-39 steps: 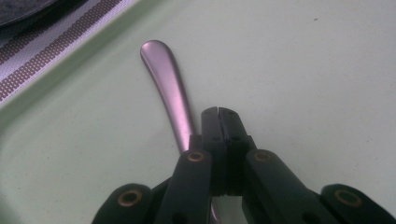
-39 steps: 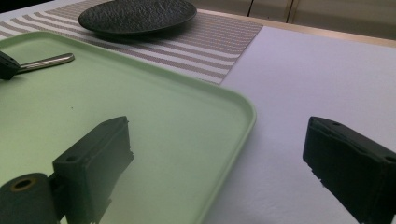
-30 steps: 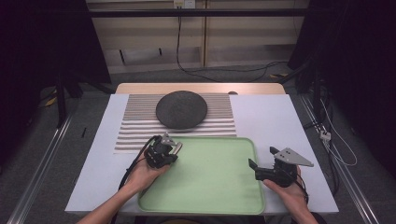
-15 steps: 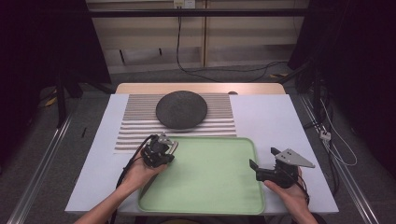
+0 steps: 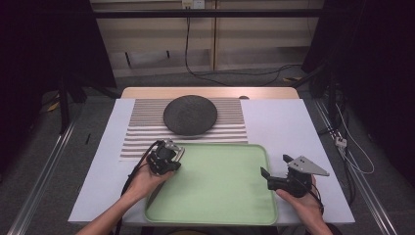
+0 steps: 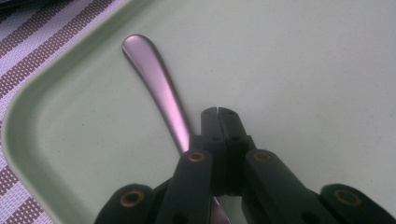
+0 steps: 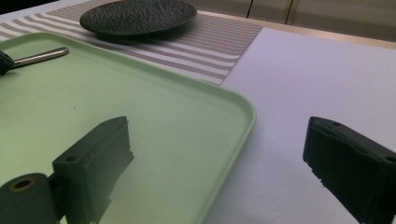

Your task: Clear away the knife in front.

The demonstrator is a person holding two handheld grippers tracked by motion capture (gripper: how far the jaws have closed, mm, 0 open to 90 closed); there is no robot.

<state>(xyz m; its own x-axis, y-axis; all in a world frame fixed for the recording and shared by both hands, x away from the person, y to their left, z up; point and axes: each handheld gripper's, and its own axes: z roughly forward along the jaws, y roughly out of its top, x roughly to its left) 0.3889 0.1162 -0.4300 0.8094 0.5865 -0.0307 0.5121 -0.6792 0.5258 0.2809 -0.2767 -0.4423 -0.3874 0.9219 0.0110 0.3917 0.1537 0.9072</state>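
We hold a polished steel utensil handle (image 6: 156, 88) in the tight-closed jaws of the left gripper (image 5: 169, 157), at the pale green plastic tray's (image 5: 215, 205) near-left corner; the right gripper (image 7: 219, 163) gapes empty at its right rim. Next, we judge: lift it toward the dark round plate (image 5: 190, 115).

The green tray's (image 5: 244, 215) middle lies bare for passing; the dark plate (image 5: 190, 114) blocks the striped mat (image 5: 230, 129) beyond.

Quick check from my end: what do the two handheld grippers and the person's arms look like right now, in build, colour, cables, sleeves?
Both grippers are black with two blocky jaws. The left gripper has brass-coloured pivot rings on its links and a black cable trailing back along the forearm. The right gripper carries a grey three-cornered plate on top. Both forearms are bare, with no sleeves or gloves in sight.
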